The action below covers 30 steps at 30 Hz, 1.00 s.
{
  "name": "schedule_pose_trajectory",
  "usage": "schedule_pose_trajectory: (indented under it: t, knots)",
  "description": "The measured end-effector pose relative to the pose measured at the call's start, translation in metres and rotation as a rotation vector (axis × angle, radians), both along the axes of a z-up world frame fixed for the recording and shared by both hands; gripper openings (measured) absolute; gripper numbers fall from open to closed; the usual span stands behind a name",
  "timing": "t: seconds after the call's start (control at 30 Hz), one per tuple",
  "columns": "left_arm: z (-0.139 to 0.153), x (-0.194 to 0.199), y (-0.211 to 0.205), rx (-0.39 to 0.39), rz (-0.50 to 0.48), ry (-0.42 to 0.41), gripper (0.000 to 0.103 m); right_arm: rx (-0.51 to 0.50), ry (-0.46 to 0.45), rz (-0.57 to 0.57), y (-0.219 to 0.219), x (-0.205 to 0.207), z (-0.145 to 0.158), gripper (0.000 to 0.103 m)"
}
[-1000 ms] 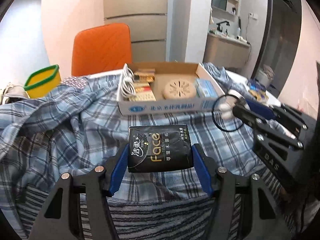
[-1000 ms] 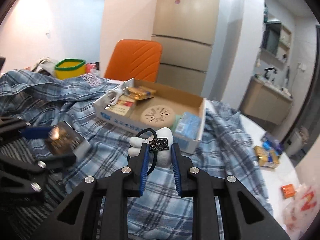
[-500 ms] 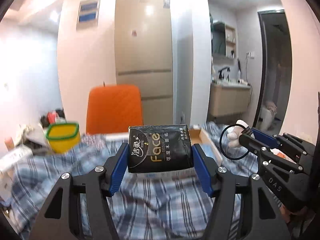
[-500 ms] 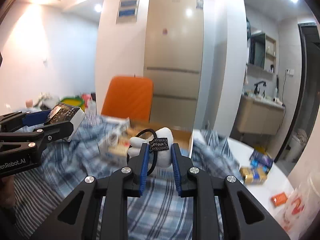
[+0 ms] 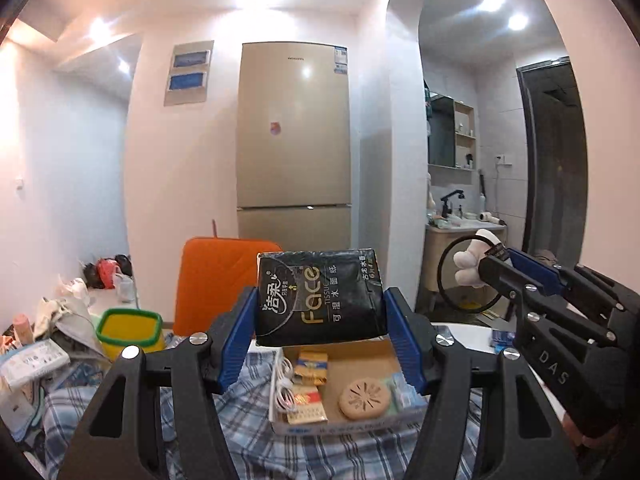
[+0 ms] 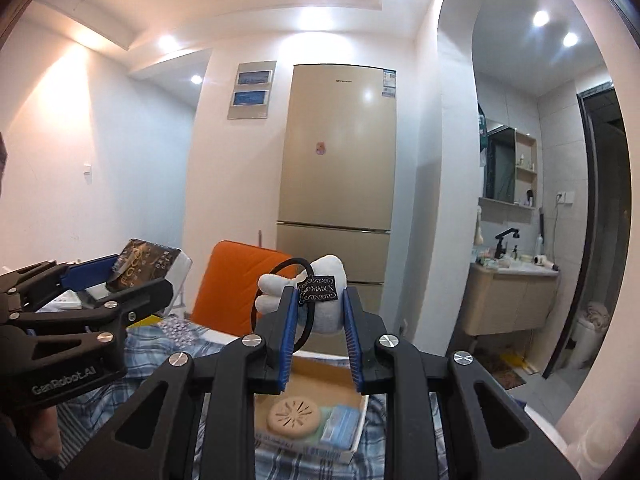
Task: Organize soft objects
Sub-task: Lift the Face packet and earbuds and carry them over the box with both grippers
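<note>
**Both grippers loaded, held above the box**

Left gripper (image 5: 320, 320) I have clamped half-wide on the black tissue pack (image 5: 318, 298), crosswise between its pads. Right gripper (image 6: 320, 320) is pinched nearly closed on the white plush hair tie (image 6: 316, 300), its black loop hanging left. Below both sits the cardboard box (image 5: 344, 426) on plaid cloth (image 5: 248, 432).

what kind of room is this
Most likely a small lived-in flat: a tall fridge stands by the wall, a washbasin nook opens on the right, and an orange chair faces a cloth-covered table.
</note>
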<state>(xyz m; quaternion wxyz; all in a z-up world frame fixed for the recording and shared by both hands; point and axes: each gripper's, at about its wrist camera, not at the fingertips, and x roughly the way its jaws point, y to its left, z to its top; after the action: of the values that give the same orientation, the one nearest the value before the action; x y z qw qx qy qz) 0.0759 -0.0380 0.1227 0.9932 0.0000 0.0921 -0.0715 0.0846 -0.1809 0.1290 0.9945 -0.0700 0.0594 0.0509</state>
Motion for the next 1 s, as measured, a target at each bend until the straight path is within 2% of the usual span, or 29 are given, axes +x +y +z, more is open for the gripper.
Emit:
schedule_pose_trajectory:
  t: [0.2, 0.33, 0.5, 0.7, 0.87, 1.0]
  knots:
    - [0.012, 0.021, -0.005, 0.005, -0.002, 0.003, 0.062, 0.022, 0.002, -0.015, 0.004, 0.018, 0.019, 0.024]
    - [0.025, 0.036, -0.006, -0.009, 0.008, -0.018, 0.062, 0.026, 0.029, -0.058, 0.004, 0.047, 0.034, 0.024]
    - [0.033, 0.059, -0.009, -0.003, 0.0, -0.017, 0.062, 0.049, 0.059, -0.081, 0.001, 0.078, 0.039, 0.024]
    - [0.018, 0.084, -0.013, 0.001, -0.007, 0.019, 0.062, 0.086, 0.12, -0.099, -0.009, 0.107, 0.017, 0.024]
    - [-0.005, 0.108, -0.012, 0.0, -0.018, 0.104, 0.062, 0.1, 0.192, -0.097, -0.016, 0.135, -0.008, 0.024]
    - [-0.025, 0.127, -0.012, 0.029, 0.02, 0.143, 0.062, 0.093, 0.251, -0.078, -0.018, 0.16, -0.033, 0.024]
